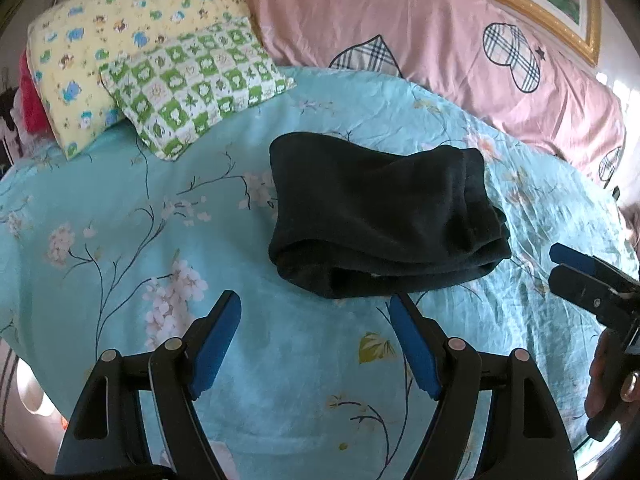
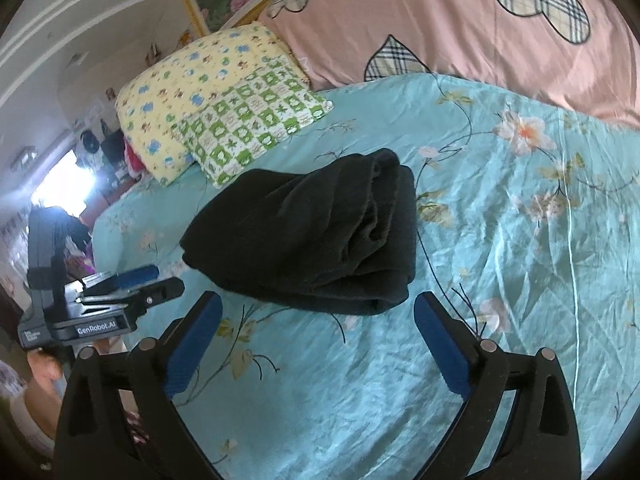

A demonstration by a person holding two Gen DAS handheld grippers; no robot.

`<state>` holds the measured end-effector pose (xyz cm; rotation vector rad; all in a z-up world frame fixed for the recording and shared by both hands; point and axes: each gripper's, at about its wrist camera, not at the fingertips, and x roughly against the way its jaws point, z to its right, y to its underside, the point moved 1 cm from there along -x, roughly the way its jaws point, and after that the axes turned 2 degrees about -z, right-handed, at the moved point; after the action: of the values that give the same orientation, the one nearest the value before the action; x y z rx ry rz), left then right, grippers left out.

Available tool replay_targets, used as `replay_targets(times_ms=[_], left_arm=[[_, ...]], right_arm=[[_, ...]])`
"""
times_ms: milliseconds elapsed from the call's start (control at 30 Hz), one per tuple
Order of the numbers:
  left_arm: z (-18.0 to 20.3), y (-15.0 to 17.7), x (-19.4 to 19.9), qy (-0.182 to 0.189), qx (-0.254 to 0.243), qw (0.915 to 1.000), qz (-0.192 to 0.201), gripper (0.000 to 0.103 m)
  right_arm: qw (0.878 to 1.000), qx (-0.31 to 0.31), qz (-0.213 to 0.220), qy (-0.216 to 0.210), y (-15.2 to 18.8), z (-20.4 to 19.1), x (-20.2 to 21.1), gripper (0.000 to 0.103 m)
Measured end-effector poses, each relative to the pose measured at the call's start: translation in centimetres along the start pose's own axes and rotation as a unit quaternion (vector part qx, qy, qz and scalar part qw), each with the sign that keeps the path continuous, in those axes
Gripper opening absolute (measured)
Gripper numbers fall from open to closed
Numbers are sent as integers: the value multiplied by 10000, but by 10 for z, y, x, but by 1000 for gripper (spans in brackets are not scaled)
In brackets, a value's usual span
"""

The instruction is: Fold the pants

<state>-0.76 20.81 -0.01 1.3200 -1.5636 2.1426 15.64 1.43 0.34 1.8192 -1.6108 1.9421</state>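
Left gripper (image 1: 314,304) spread wide, blue pads empty, hovering just short of the folded black fleece pants (image 1: 380,220), not touching. Right gripper (image 2: 318,306) also wide apart, nothing btwn pads, near edge of pants (image 2: 312,236) w/o contact. Pants lie in a compact folded bundle mid-bed on the turquoise floral bedsheet (image 1: 160,240), near the green checked pillow (image 1: 192,84) & pink heart-print quilt (image 1: 420,28).
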Motion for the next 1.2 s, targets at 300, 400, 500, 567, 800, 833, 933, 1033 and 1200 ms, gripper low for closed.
replay_targets(times_ms=[300,400,500,567,800,833,933,1033,1200], left_arm=[[12,8,-9,-111,-363,9992,-108,80],[14,10,-10,-117,-410,9991,-89,81],[15,10,-9,-191,-489,9986,10,81],[16,9,-9,-212,-512,9984,64,82],[15,7,-15,-226,-578,9980,105,83],[15,7,-16,-215,-573,9981,89,83],[16,5,-19,-207,-571,9981,96,83],[17,3,-22,-209,-593,9980,101,83],[19,0,-25,-180,-640,9977,119,84]], right_arm=[[9991,406,45,112,13,-13,-1,97],[9992,384,19,139,17,-12,-5,97],[9994,328,6,137,20,-11,-7,97],[9993,328,37,147,20,-11,-7,98],[9982,548,169,154,17,-19,-9,98],[9979,597,169,166,16,-21,-11,98],[9978,649,134,96,15,-23,-16,98],[9976,685,93,83,15,-25,-22,98],[9977,662,92,87,14,-24,-27,98]])
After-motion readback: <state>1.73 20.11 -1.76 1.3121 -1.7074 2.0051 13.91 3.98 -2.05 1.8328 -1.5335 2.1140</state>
